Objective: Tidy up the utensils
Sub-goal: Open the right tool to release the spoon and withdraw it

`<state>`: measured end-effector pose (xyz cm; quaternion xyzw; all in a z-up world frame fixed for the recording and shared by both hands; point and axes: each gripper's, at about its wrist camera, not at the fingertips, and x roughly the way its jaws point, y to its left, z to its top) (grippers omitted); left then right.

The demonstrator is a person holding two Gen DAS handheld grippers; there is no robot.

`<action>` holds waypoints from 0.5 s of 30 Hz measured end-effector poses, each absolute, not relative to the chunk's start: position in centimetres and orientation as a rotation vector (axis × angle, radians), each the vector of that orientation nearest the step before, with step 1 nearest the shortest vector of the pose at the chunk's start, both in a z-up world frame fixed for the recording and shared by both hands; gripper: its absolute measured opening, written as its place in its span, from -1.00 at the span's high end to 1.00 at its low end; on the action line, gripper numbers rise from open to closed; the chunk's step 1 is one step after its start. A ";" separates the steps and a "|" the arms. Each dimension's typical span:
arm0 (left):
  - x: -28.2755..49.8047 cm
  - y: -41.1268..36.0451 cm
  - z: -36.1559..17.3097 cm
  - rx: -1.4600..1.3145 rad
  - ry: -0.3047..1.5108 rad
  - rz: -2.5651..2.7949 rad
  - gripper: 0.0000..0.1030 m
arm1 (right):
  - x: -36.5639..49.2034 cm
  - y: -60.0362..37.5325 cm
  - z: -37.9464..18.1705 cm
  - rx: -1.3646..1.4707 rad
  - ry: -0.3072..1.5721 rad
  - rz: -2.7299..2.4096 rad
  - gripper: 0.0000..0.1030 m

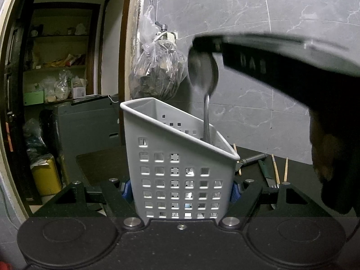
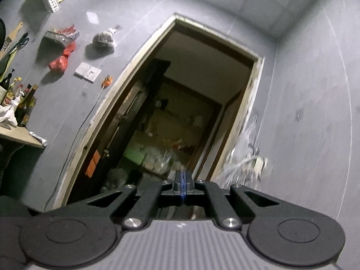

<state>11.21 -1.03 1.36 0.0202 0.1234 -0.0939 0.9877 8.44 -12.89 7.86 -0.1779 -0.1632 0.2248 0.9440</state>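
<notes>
The basket (image 1: pixel 180 168) looks like smooth grey plastic, matt, full of little square holes. The spoon (image 1: pixel 203 72) standing in the basket is shiny metal. Right of the basket, thin chopsticks (image 1: pixel 285 168) look like pale wood, on a dark matt table (image 1: pixel 101 164). Behind the basket hangs a clear crinkly plastic bag (image 1: pixel 157 67) on a smooth grey stone-look wall (image 1: pixel 281 11).

spoon (image 1: pixel 205 94) blocking caddy (image 1: pixel 180 157) mouth, left end free
</notes>
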 end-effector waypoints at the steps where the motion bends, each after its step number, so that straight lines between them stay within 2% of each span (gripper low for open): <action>1: 11.2 -1.0 1.4 0.041 0.248 -0.188 -0.47 | 8.6 -13.1 7.7 -0.354 -0.312 0.464 0.99; 15: 11.1 -1.0 1.3 0.040 0.247 -0.190 -0.48 | 10.7 -15.1 6.6 -0.256 -0.152 0.500 0.96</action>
